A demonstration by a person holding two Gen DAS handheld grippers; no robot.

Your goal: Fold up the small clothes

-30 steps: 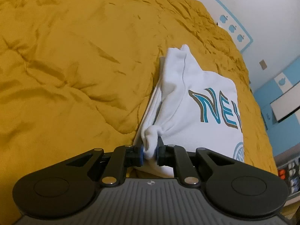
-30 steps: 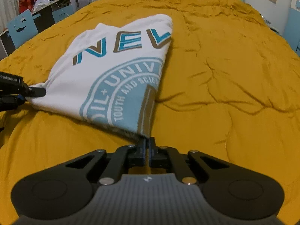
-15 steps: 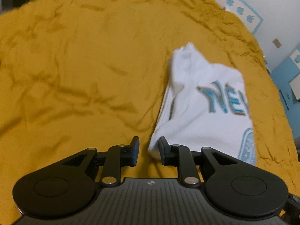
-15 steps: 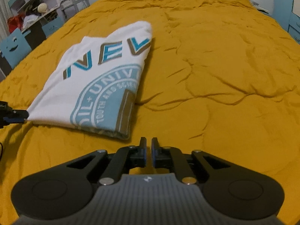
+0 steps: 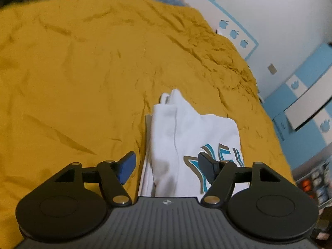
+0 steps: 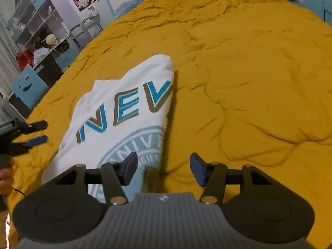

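A white T-shirt [image 5: 186, 137] with blue and brown lettering lies folded on the mustard bedspread [image 5: 83, 83]. My left gripper [image 5: 166, 166] hovers over its near edge, jaws opening wide, the cloth below them but not pinched. In the right wrist view the same T-shirt [image 6: 128, 103] lies left of centre, print up. My right gripper [image 6: 164, 169] hangs above the shirt's near corner, its jaws opening too, with nothing pressed between the pads. The left gripper [image 6: 36, 131] also shows at the far left of that view, its fingers apart.
The bedspread [image 6: 249, 83] stretches wide and wrinkled on all sides. Shelves and a desk with clutter [image 6: 37, 47] stand beyond the bed's left side. A blue box with a smiley face [image 6: 28, 87] is beside it. A hand [image 6: 6, 178] shows at the left edge.
Both grippers let go of the shirt's corners, spread their jaws and pulled back and up. The shirt now lies flat on the bed.
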